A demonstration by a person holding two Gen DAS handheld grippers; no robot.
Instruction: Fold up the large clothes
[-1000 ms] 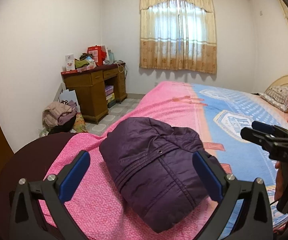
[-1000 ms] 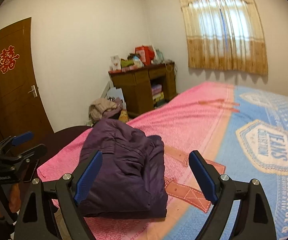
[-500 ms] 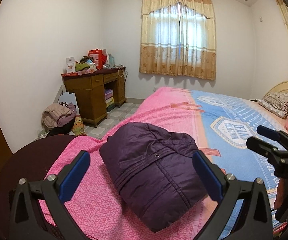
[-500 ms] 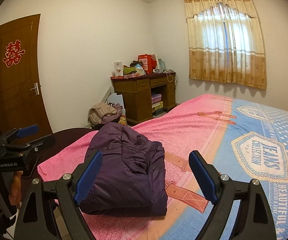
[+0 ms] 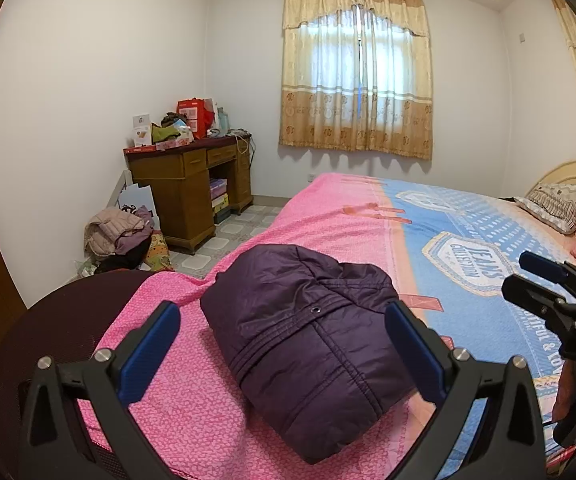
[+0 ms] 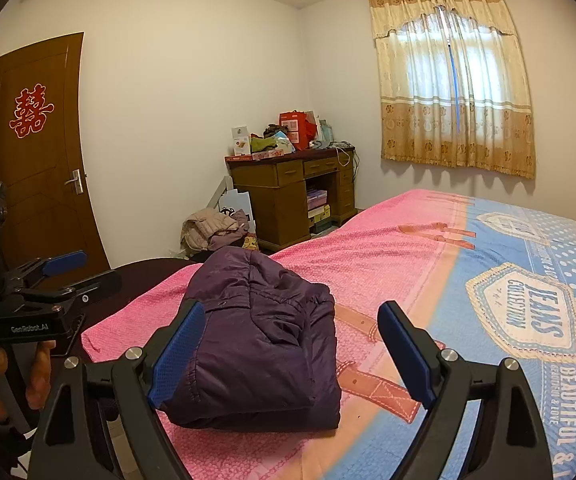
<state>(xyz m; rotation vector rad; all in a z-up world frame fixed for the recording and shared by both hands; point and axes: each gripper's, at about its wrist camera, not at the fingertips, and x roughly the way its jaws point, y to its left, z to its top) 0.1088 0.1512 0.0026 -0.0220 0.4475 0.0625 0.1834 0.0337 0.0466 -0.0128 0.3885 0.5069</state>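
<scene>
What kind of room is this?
A home bedroom, most likely: a wide bed with a pillow, a cluttered wooden desk and a curtained window. A folded purple jacket lies on the bed.

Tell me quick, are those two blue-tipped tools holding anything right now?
Left tool: open, holding nothing, above the folded dark purple padded jacket.
Right tool: open, holding nothing.

Bedroom — bed (image 5: 467,240) (curtains (image 5: 355,72), desk (image 5: 192,184))

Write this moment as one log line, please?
purple jacket: folded, on bed | left claw: open, empty | right claw: open, empty
</scene>
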